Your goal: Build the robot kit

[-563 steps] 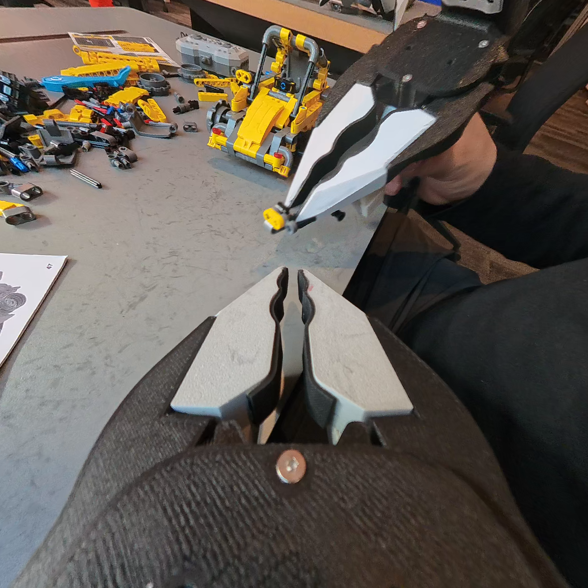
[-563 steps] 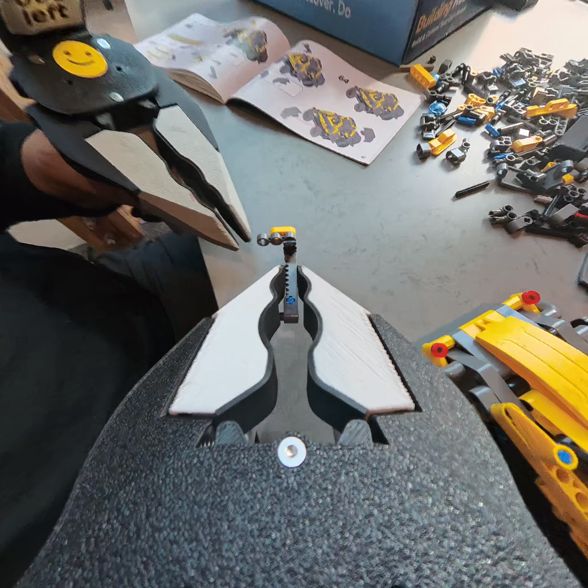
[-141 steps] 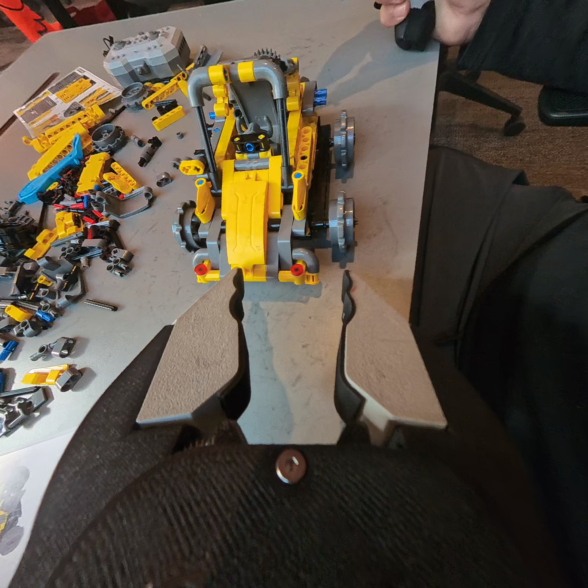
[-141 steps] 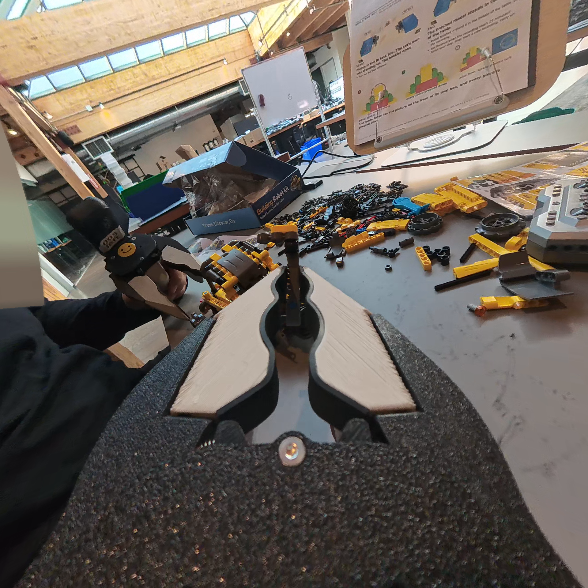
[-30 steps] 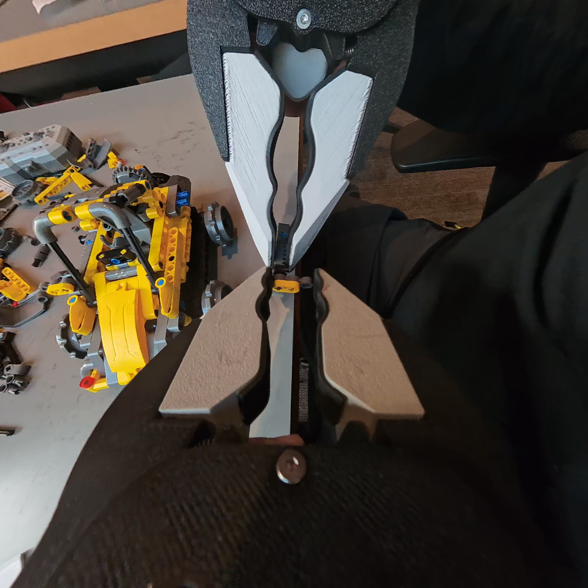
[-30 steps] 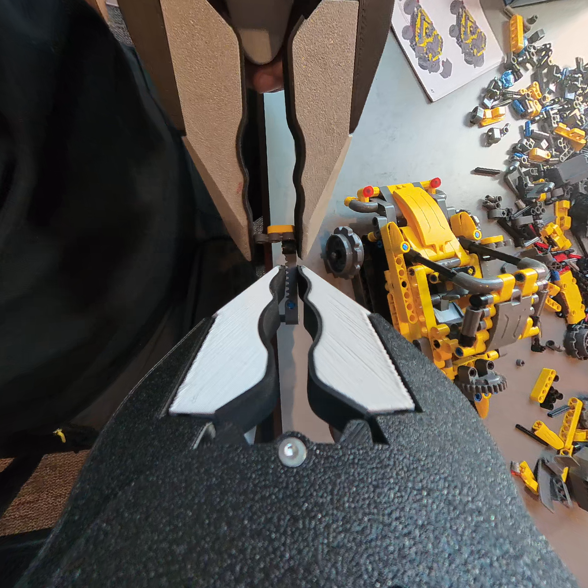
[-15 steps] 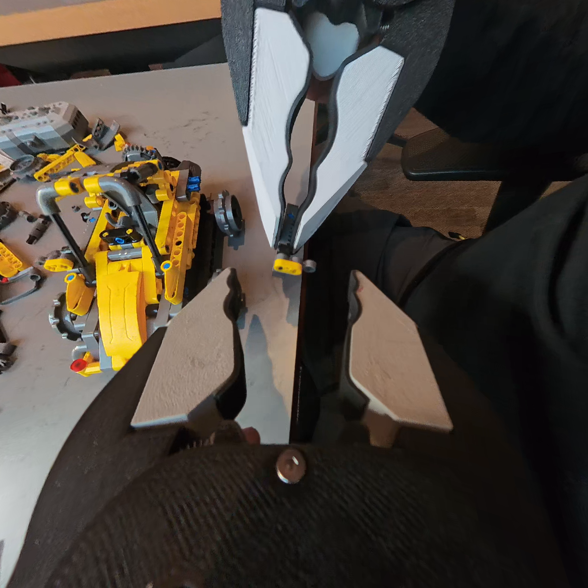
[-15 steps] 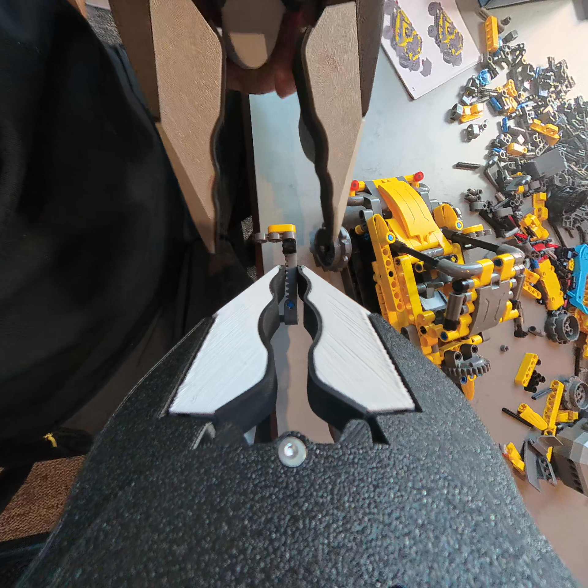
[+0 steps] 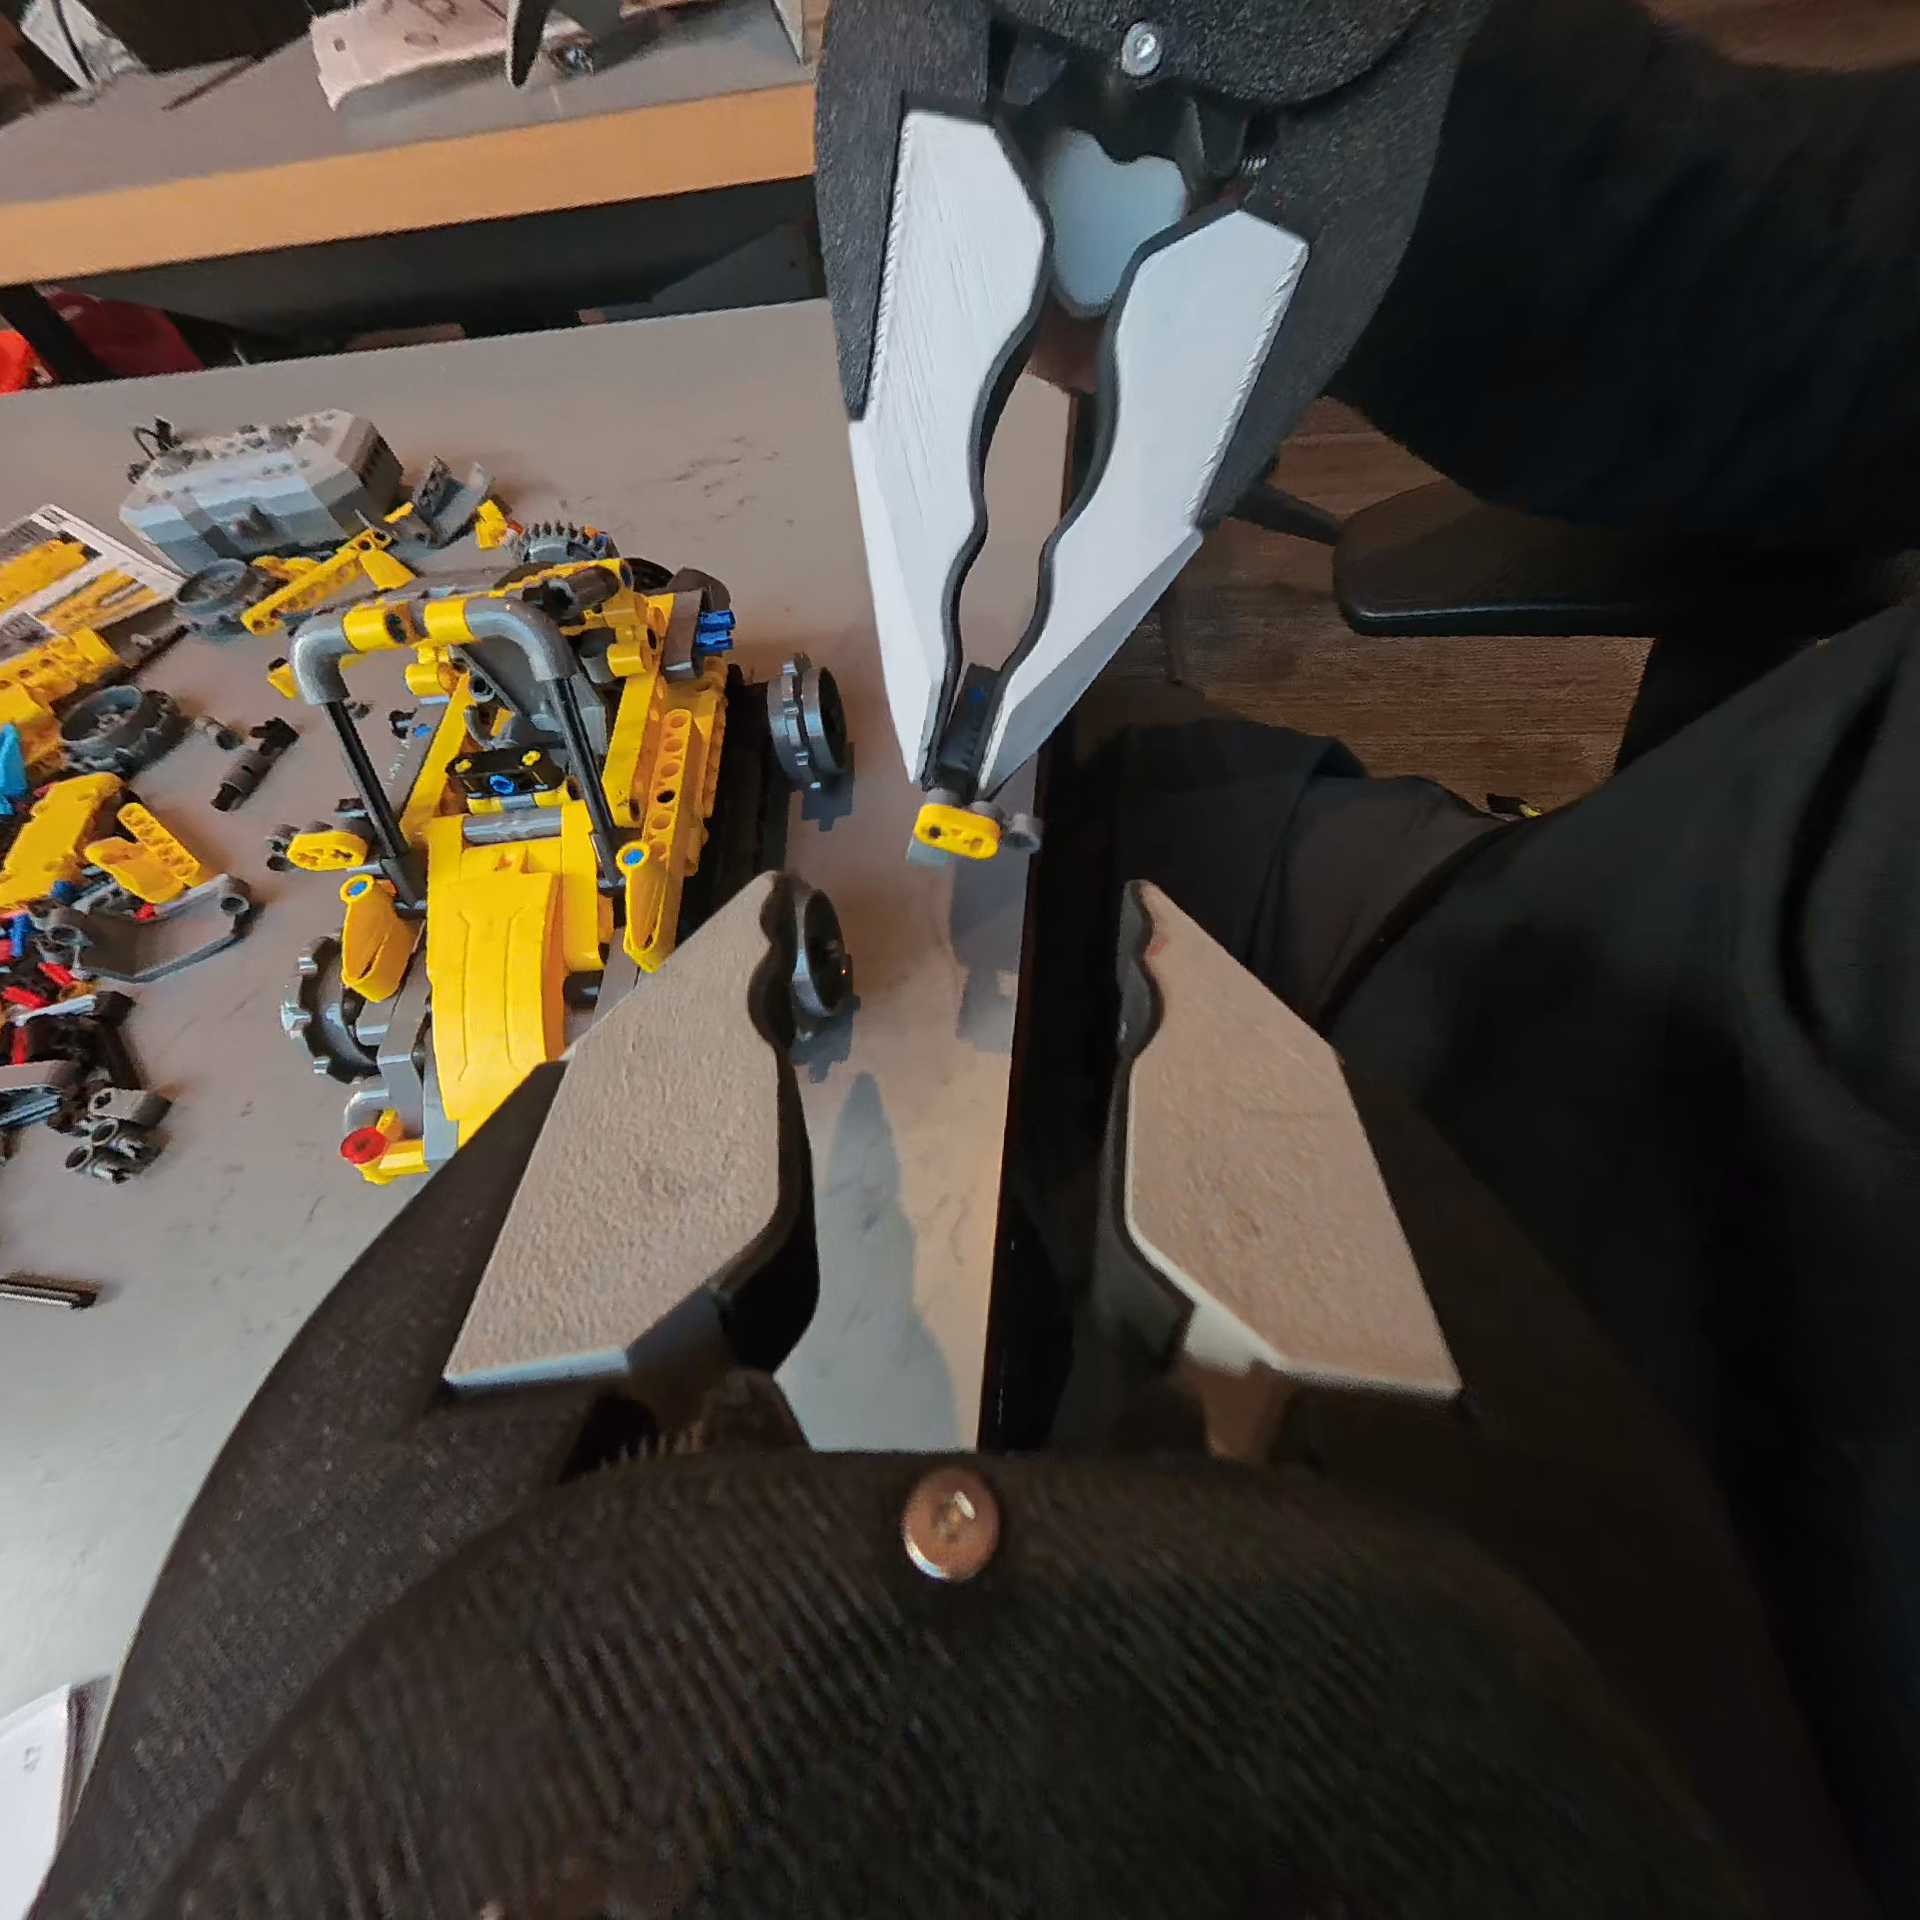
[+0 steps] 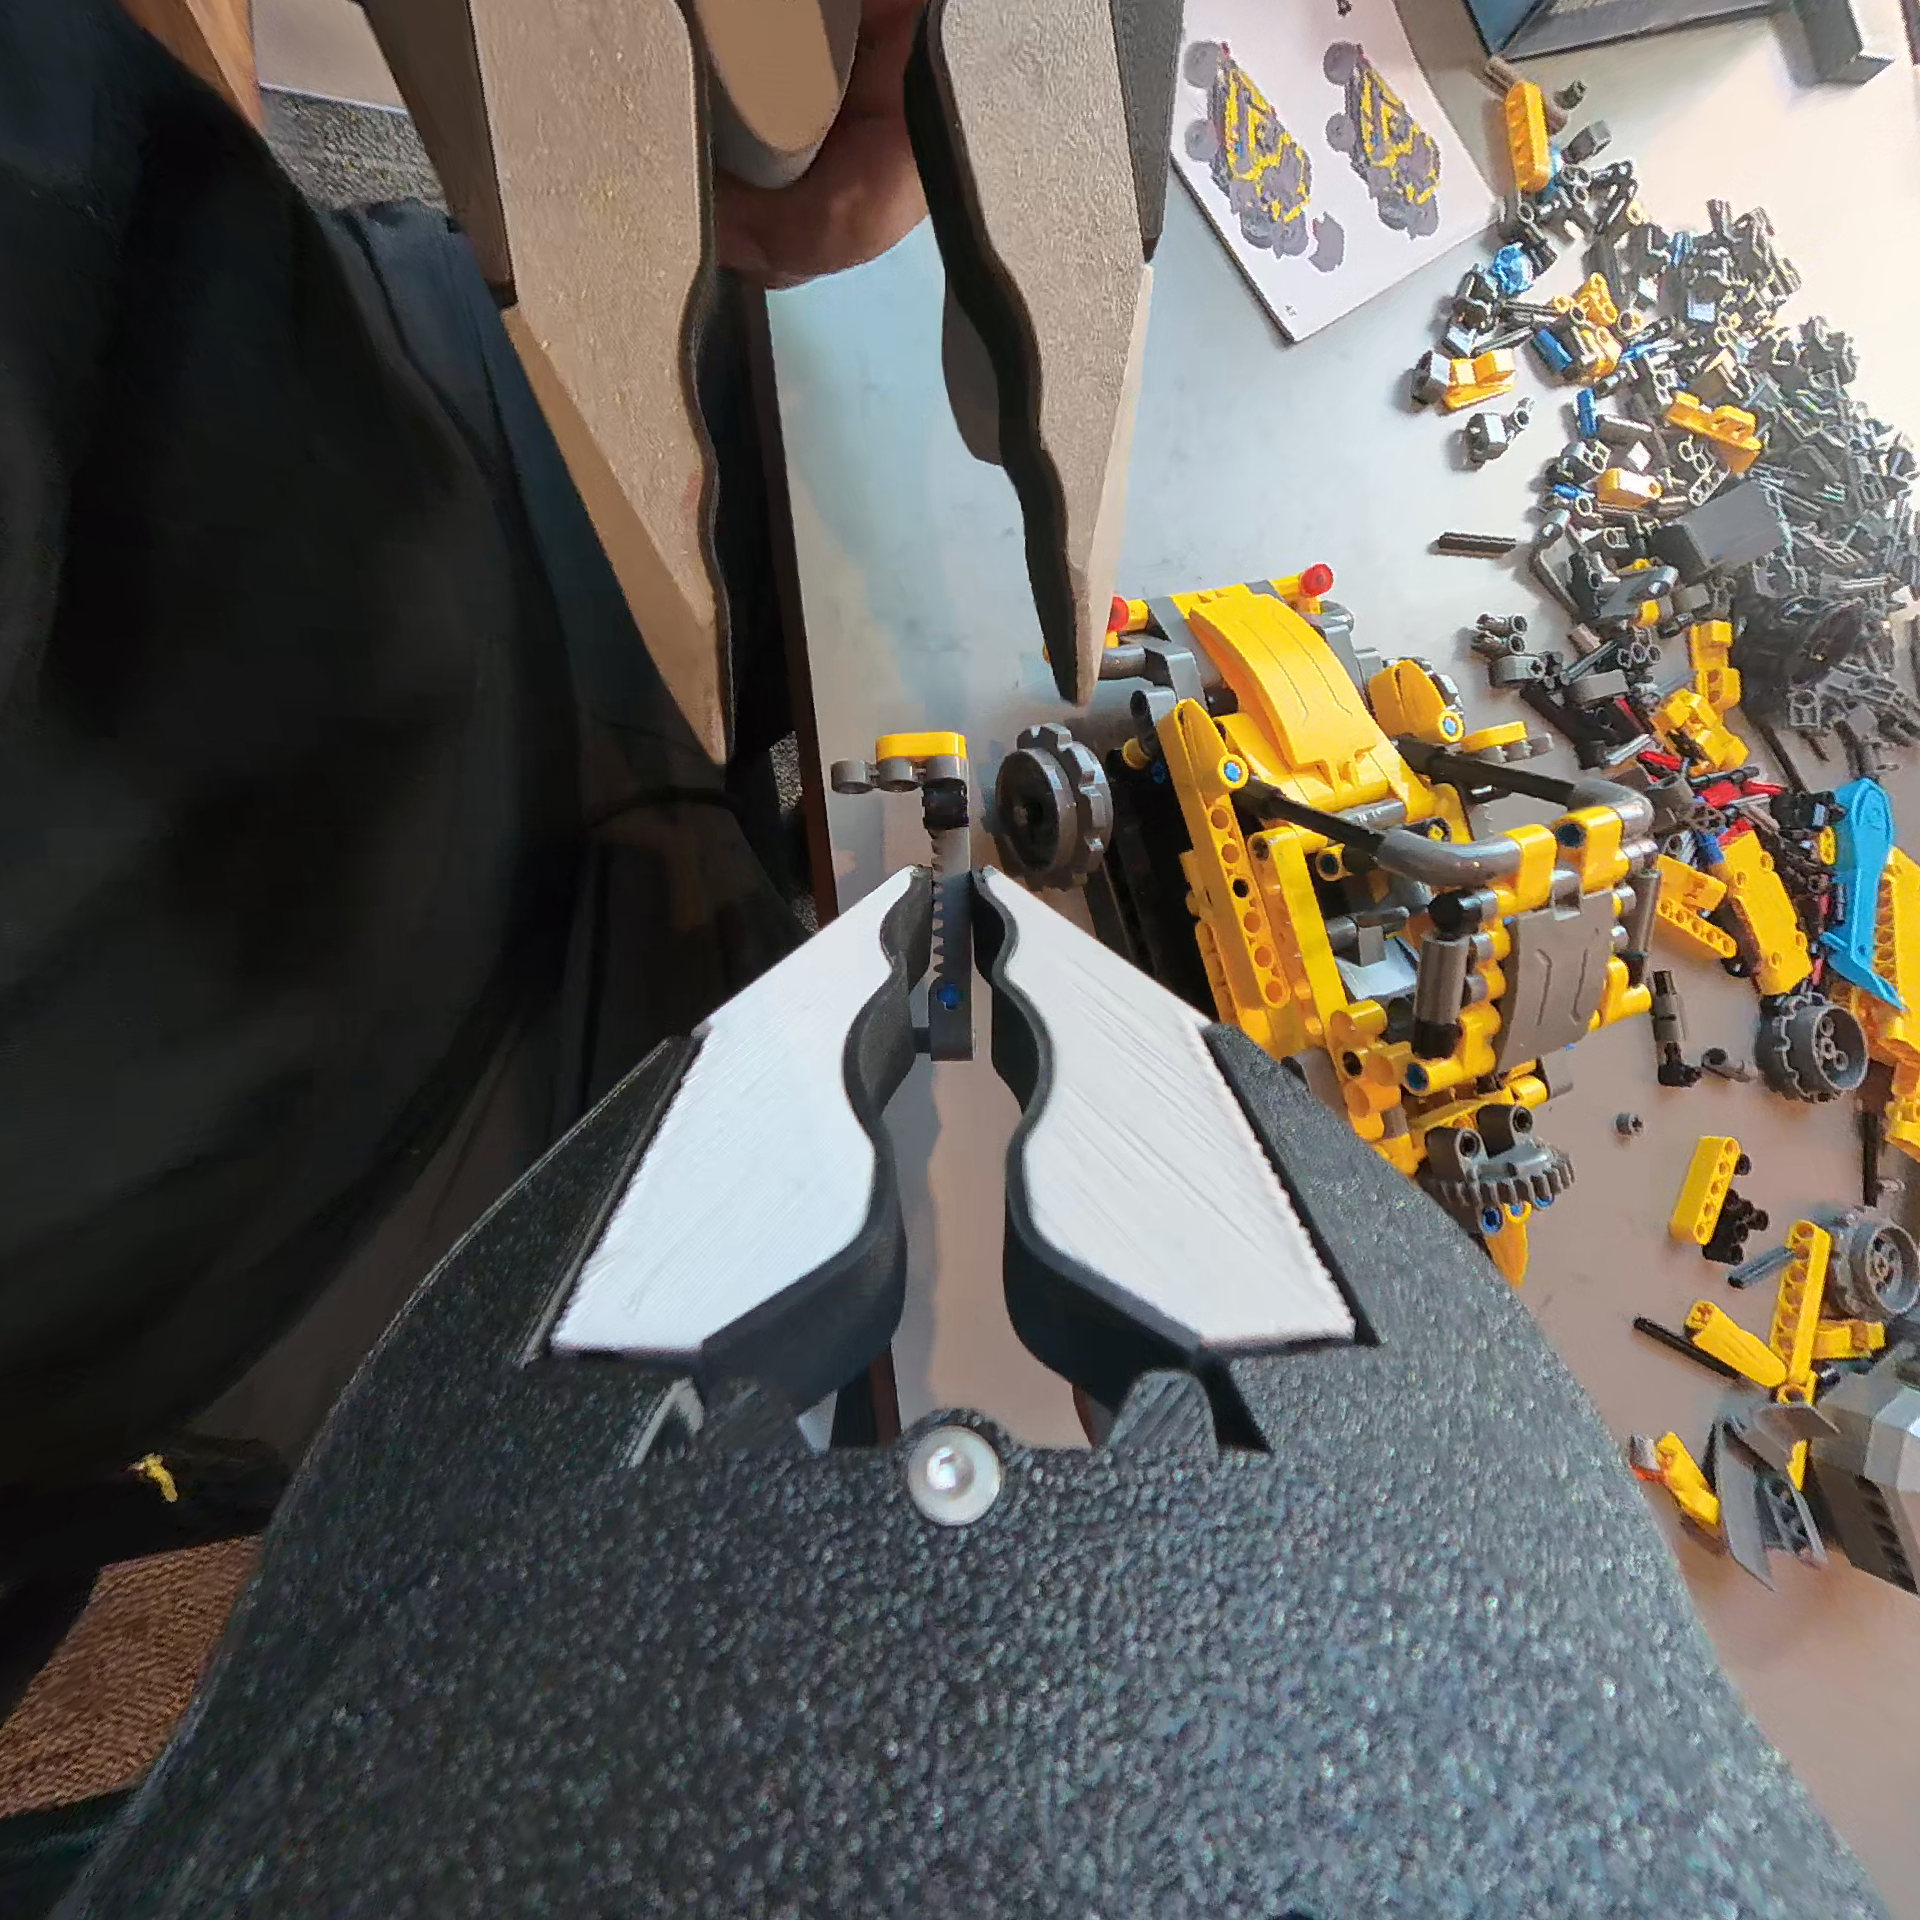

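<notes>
Pinching toothed rack piece [image 10: 948, 940] - right gripper [image 10: 945, 883]; left gripper [image 9: 951, 925] spread, empty; booklet [image 10: 1320, 177] right view only.

No writing is legible; the instruction booklet [image 10: 1335, 156] shows only pictures

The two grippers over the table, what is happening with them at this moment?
A person holds a gripper in each hand at the near edge of a grey table. The right gripper is shut on a small toothed bar with a yellow piece at its tip. The left gripper faces it with fingers wide apart, holding nothing. Beside them stands a half-built yellow toy vehicle, with loose parts and an open booklet beyond.
</notes>
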`<state>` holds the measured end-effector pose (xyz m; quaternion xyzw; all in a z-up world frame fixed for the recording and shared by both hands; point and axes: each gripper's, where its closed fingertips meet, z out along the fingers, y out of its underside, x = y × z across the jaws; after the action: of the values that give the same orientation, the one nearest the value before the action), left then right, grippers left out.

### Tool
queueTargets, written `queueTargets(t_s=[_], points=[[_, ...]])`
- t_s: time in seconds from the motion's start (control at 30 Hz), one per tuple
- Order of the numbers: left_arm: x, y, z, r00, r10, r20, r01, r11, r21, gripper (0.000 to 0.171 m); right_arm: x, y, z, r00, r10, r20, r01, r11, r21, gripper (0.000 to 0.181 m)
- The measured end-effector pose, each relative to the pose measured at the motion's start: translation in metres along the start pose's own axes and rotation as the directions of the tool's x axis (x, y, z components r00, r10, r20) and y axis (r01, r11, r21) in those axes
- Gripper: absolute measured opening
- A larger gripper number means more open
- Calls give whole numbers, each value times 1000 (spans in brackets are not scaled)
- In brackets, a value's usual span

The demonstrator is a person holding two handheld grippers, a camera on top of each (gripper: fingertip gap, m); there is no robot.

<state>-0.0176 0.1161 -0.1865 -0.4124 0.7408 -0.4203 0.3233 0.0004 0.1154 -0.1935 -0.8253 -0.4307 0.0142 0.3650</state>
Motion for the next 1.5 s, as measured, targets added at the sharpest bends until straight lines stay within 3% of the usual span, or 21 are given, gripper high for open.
queueTargets(t_s=[0.43, 0.8, 1.13, 1.27, 1.4, 1.5], points=[[6, -1, 8, 997, 68, 26, -67, 997, -32, 25, -8, -17, 10, 999, 20, 34, -22, 998, 54, 7], [2, -4, 0, 1000, 22, 1, -22, 1000, 8, 31, -4, -16, 8, 999, 37, 28, -39, 997, 72, 7], [1, -2, 5, 1000, 20, 19, -20, 1000, 4, 24, -1, -13, 7, 999, 36, 4, -36, 997, 75, 7], [-18, 3, 1, 990, -120, 74, 118, 993, 22, 24, 16, -14, 3, 994, 22, -111, -15, 997, 69, 9], [-38, -2, -14, 949, -309, 55, 300, 945, 133, 24, 36, -18, -3, 973, 47, -227, -25, 995, 97, 21], [-39, -7, -21, 936, -352, 1, 345, 919, 192, 24, 42, -27, -8, 966, 140, -215, -100, 977, 187, 28]])
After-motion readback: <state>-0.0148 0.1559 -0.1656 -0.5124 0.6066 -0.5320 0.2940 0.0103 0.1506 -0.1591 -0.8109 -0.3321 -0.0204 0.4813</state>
